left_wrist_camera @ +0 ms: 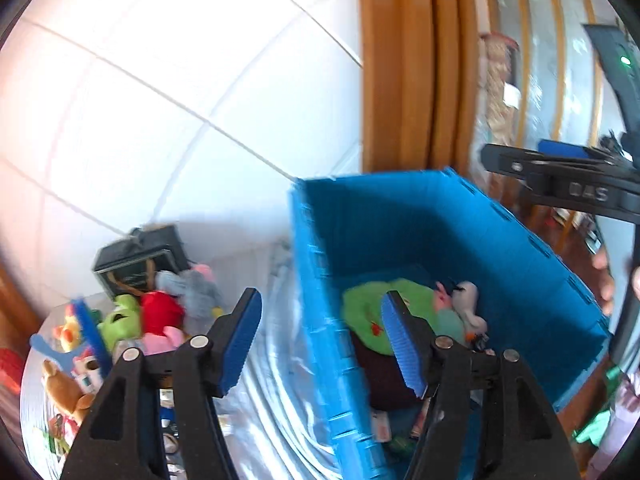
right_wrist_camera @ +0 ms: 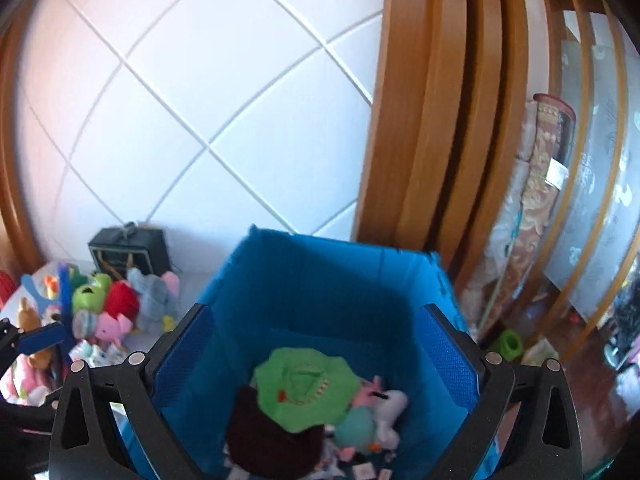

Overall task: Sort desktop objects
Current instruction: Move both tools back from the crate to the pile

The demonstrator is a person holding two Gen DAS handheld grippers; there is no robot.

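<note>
A blue plastic crate (right_wrist_camera: 320,276) (left_wrist_camera: 440,216) stands below both grippers. Inside it lie a green plush (right_wrist_camera: 306,390) (left_wrist_camera: 364,308), a dark brown plush (right_wrist_camera: 272,436), a teal plush (right_wrist_camera: 356,426) and a small white plush (right_wrist_camera: 394,402) (left_wrist_camera: 470,304). My right gripper (right_wrist_camera: 318,356) hangs over the crate, open wide, with nothing between its blue pads. My left gripper (left_wrist_camera: 320,344) is open over the crate's left wall, also without anything in it. A heap of plush toys (left_wrist_camera: 132,320) (right_wrist_camera: 108,308) lies to the left of the crate.
A black box (left_wrist_camera: 140,260) (right_wrist_camera: 128,248) stands behind the toy heap, against the white tiled wall. Shiny silver cloth (left_wrist_camera: 272,400) covers the surface. A wooden door frame (right_wrist_camera: 432,120) and a rolled carpet (right_wrist_camera: 540,184) rise to the right. The right gripper's body (left_wrist_camera: 560,188) shows in the left wrist view.
</note>
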